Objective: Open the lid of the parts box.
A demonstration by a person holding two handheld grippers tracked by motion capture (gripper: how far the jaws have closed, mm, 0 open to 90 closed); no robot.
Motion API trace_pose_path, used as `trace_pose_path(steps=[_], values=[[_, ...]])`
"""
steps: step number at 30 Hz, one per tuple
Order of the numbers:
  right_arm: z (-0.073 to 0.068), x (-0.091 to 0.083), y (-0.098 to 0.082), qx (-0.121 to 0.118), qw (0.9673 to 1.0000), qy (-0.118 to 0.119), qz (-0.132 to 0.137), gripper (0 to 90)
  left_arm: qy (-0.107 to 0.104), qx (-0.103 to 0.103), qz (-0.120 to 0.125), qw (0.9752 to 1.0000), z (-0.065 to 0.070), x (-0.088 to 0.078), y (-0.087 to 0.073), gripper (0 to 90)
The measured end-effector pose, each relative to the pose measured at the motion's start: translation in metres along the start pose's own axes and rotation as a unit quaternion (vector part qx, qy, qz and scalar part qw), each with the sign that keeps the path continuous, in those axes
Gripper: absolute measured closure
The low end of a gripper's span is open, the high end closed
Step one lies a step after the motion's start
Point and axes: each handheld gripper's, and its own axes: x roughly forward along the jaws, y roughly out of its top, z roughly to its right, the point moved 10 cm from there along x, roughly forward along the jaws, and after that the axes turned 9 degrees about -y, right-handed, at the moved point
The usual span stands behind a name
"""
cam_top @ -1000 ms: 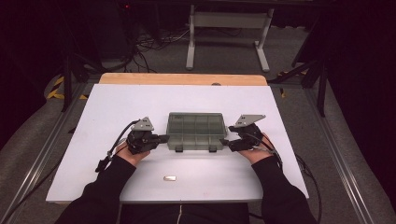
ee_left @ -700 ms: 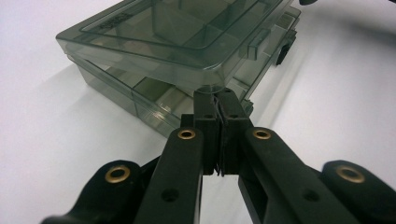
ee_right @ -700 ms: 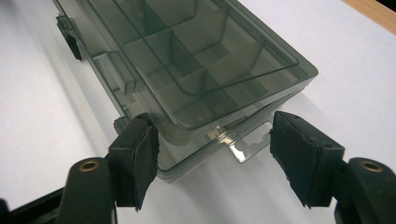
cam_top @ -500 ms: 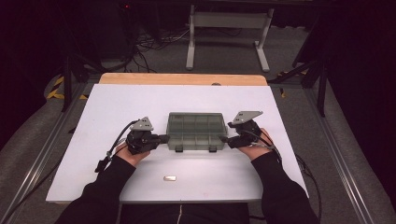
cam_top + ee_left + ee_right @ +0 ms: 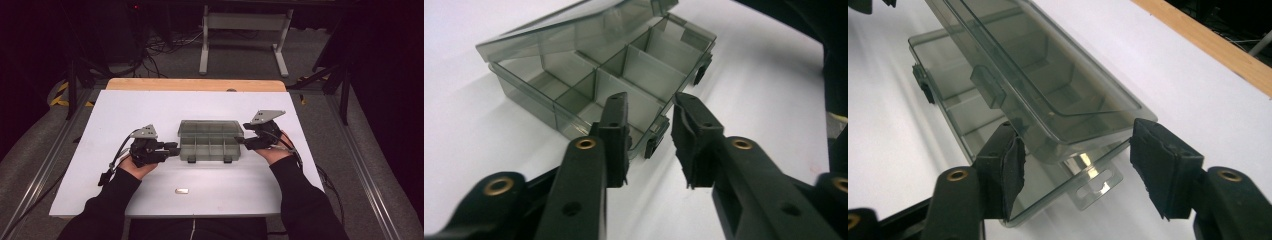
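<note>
Since half a second ago, our right gripper (image 5: 246, 141) has risen at the compartment box's (image 5: 210, 141) right end, and its smoky lid (image 5: 1048, 85) now stands slightly ajar between the spread jaws. Our left gripper (image 5: 174, 148), jaws parted around the near left corner, steadies the box at mid-surface (image 5: 125, 112). We judge the opening is just beginning.

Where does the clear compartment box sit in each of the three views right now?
High view: compartment box at table centre, between both hand-held grippers.
Left gripper view: box upper centre, lid partly raised, a corner just beyond the open jaws.
Right gripper view: box runs from upper left to centre, its end between the open jaws.
Shared landmark: the white table top under the box.
</note>
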Motion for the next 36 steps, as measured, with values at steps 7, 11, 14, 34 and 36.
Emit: trace_pose_path(steps=[7,11,14,34,36], values=[[0.009,0.003,0.011,0.006,1.0000,0.003,0.004,43.8,0.004,0.016,0.023,0.9996,0.004,-0.015,-0.003,49.9],[0.015,0.006,0.017,0.014,0.9998,0.002,0.012,47.2,0.009,0.023,0.031,0.9992,0.005,-0.022,-0.004,43.0],[0.020,0.008,0.020,0.018,0.9998,0.002,0.006,50.3,0.018,0.030,0.041,0.9985,0.006,-0.029,-0.006,37.2],[0.043,0.026,0.040,0.027,0.9995,-0.013,0.008,62.2,0.056,0.037,0.092,0.9935,0.001,-0.066,-0.027,20.4],[0.047,0.029,0.043,0.029,0.9994,-0.018,0.010,63.3,0.058,0.042,0.096,0.9928,0.001,-0.069,-0.027,19.6]])
